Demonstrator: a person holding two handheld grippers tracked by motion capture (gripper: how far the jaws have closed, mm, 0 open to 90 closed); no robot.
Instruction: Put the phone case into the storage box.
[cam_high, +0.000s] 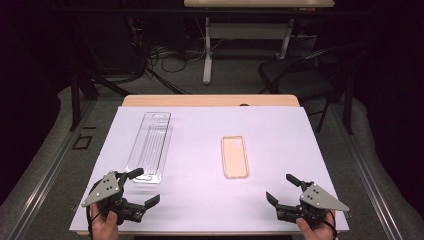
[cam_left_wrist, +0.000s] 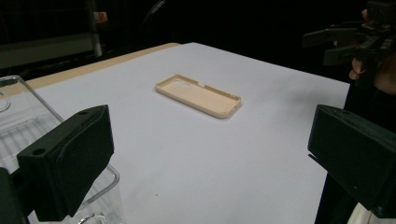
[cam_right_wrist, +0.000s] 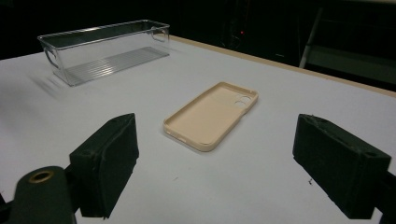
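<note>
Left tongs (cam_high: 136, 189): lower left of the high view, jaws wide apart, nothing between them, just beside the near end of the bin, likely parked ready.
Right tongs (cam_high: 284, 190): lower right, jaws apart and empty, aimed toward the case as if lined up to reach for it.
Case (cam_high: 235, 156): beige phone case, centre-right of the frame, flat with its hollow side up, well apart from both tongs.
Bin (cam_high: 150, 145): clear, long, empty, centre-left, probably where the case is meant to go.
Tabletop (cam_high: 200, 200): white sheet, giving plain contrast.
</note>
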